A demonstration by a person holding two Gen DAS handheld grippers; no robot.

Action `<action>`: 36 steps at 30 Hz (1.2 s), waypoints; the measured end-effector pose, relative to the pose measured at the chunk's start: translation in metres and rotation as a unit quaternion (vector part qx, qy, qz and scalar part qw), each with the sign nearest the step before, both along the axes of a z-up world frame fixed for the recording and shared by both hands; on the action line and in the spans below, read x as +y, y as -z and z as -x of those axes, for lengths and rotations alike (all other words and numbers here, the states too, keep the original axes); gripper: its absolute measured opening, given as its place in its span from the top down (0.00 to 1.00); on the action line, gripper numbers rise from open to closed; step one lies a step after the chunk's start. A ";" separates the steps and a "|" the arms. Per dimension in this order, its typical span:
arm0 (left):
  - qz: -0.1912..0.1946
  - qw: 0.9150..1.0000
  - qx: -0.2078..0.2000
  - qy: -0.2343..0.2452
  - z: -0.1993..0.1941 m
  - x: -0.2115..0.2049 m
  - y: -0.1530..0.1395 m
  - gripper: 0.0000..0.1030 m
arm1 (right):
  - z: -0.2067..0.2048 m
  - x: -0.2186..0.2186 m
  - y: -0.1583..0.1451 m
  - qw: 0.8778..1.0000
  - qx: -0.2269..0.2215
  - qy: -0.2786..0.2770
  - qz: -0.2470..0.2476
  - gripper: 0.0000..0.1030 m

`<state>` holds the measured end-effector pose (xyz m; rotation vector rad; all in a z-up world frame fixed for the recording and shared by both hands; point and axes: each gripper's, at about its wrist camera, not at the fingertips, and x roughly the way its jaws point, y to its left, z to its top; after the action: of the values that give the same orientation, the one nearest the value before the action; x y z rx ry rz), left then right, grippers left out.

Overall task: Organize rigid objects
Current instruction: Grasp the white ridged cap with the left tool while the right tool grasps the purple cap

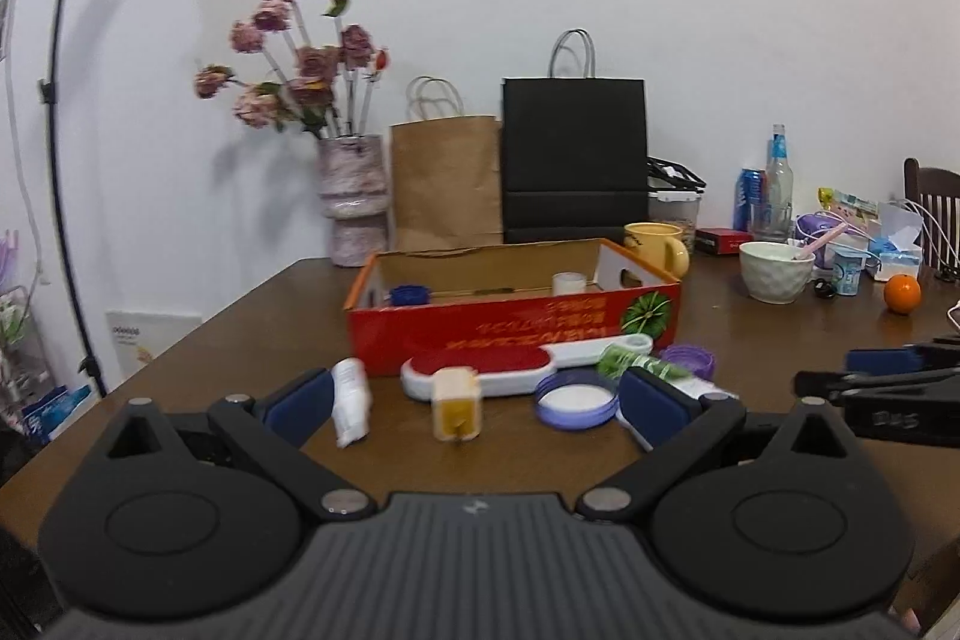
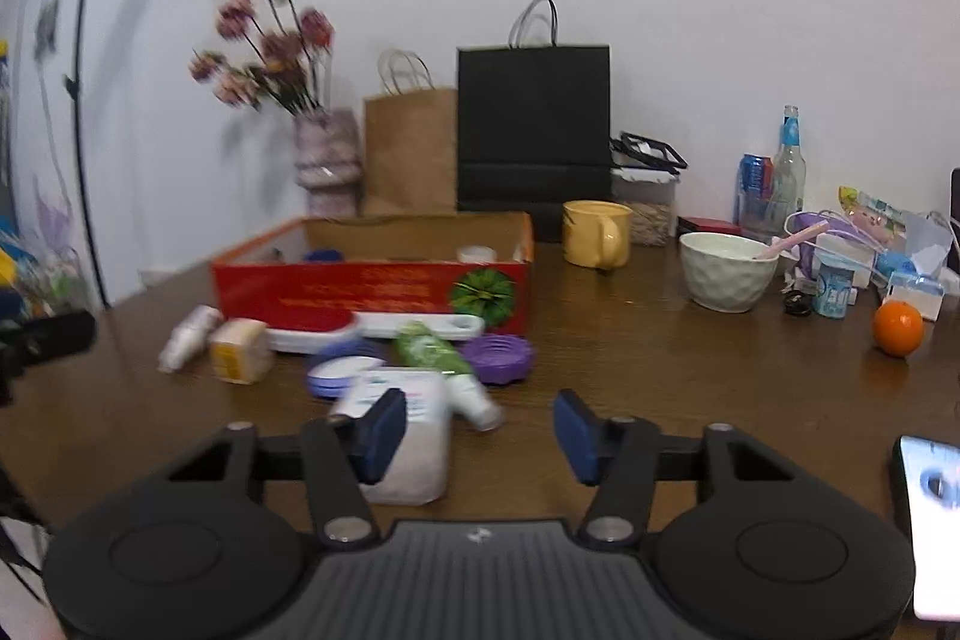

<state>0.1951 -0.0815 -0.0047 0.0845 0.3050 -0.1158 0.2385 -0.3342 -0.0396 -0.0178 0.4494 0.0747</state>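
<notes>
A red cardboard box stands open on the brown table; a blue cap and a white jar lie inside. In front of it lie a white tube, a yellow block, a red-and-white brush, a purple-rimmed lid, a green tube, a purple lid and a white bottle. My left gripper is open and empty, just short of the yellow block. My right gripper is open and empty, its left pad against the white bottle.
At the back stand a flower vase, a brown bag, a black bag and a yellow mug. To the right are a white bowl, bottles, packets and an orange. A phone lies at the front right.
</notes>
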 end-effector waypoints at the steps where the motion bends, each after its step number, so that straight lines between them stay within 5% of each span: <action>1: -0.003 1.000 0.000 0.002 -0.007 -0.005 0.001 0.00 | -0.011 -0.001 0.003 1.000 0.007 0.000 0.007 0.52; 6: -0.013 1.000 0.009 0.008 -0.035 -0.025 0.006 0.00 | -0.060 -0.001 0.023 0.999 0.047 -0.026 0.006 0.52; 9: -0.014 1.000 0.014 0.003 -0.044 -0.027 0.009 0.00 | -0.066 0.017 0.026 0.997 0.053 -0.056 -0.002 0.60; 15: -0.006 0.999 0.041 -0.028 -0.066 -0.022 0.016 0.00 | -0.064 0.057 0.023 0.987 0.055 -0.150 -0.029 0.56; 20: 0.000 0.998 0.055 -0.017 -0.078 -0.036 0.018 0.00 | -0.064 0.004 0.016 0.997 0.037 -0.054 -0.029 0.45; 27: 0.112 0.984 0.136 0.025 -0.105 -0.084 0.018 0.07 | -0.089 -0.051 0.007 0.999 0.026 0.000 -0.031 0.45; 32: 0.071 0.985 0.155 -0.020 -0.120 -0.121 0.047 0.28 | -0.123 -0.057 0.014 0.998 0.048 -0.020 -0.027 0.46; 36: 0.050 0.984 0.167 -0.041 -0.127 -0.124 0.063 0.30 | -0.144 -0.053 0.022 0.996 0.061 -0.053 -0.038 0.46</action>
<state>0.3218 -0.2059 -0.0677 -0.0490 0.6365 -0.0634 0.3825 -0.3870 -0.0612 0.0379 0.5682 0.1988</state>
